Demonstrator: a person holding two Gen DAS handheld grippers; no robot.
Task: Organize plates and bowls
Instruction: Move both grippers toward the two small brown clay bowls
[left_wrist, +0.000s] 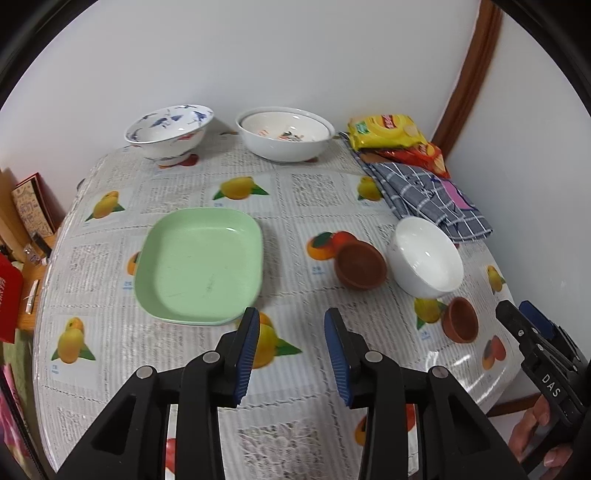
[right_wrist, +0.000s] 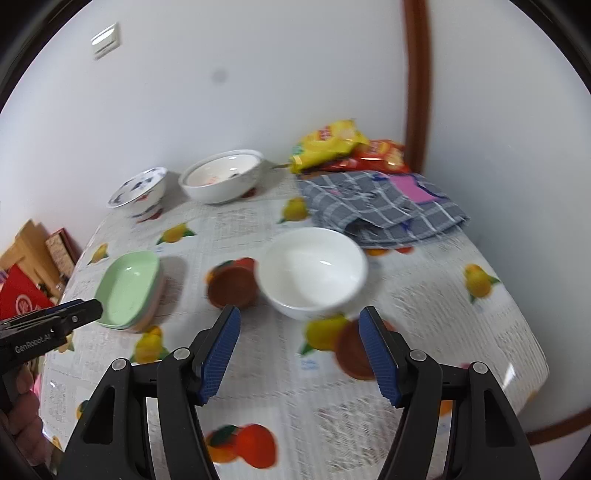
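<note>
Hovering over the table (left_wrist: 295, 435), left gripper (left_wrist: 290, 354) and right gripper (right_wrist: 299, 354) both stand parted and empty. White bowl (right_wrist: 314, 273) sits mid-table, seemingly touching a brown clay bowl (right_wrist: 232, 284), though motion blur obscures this; green plate (left_wrist: 199, 266) lies apart at left, atop others. Glazed bowl likely heavy, slippery, chip-prone: pinch its rim wall; plate looks light, stiff plastic, take by near edge.

Your light is bright and even; glare streaks the glossy fruit-print tablecloth (left_wrist: 454, 360) (near edge); right view smears with motion blur; fisheye edges bend.
</note>
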